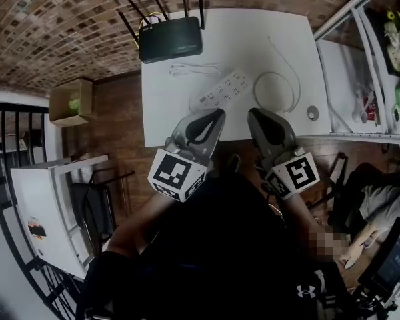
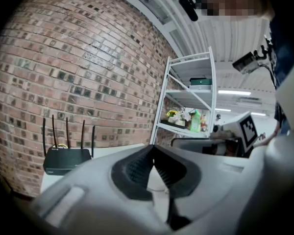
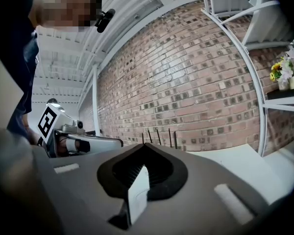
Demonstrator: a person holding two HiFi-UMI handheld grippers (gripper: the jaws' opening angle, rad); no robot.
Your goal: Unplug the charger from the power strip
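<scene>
**Apparently unplugged: strip bare, both jaws closed**

Both grippers hang at the near edge of the counter [image 1: 253, 32], well short of the power strip [image 1: 223, 89]. The left gripper [image 1: 217, 115] has its jaws closed on nothing. The right gripper [image 1: 257, 115] has its jaws closed too; the white sliver in their gap looks like counter behind, not a held part.

Likely reason: nothing left to pull. No plug shows in the strip's sockets, and a loose white cable [image 1: 280, 85] loops just beside it. The charger itself is too small to pick out.

The router [image 1: 171, 40] sits at the far edge by the brick wall [image 1: 67, 19]. Wood floor [image 1: 120, 145], cardboard box [image 1: 71, 101] left, shelf rack [image 1: 360, 59] right.
</scene>
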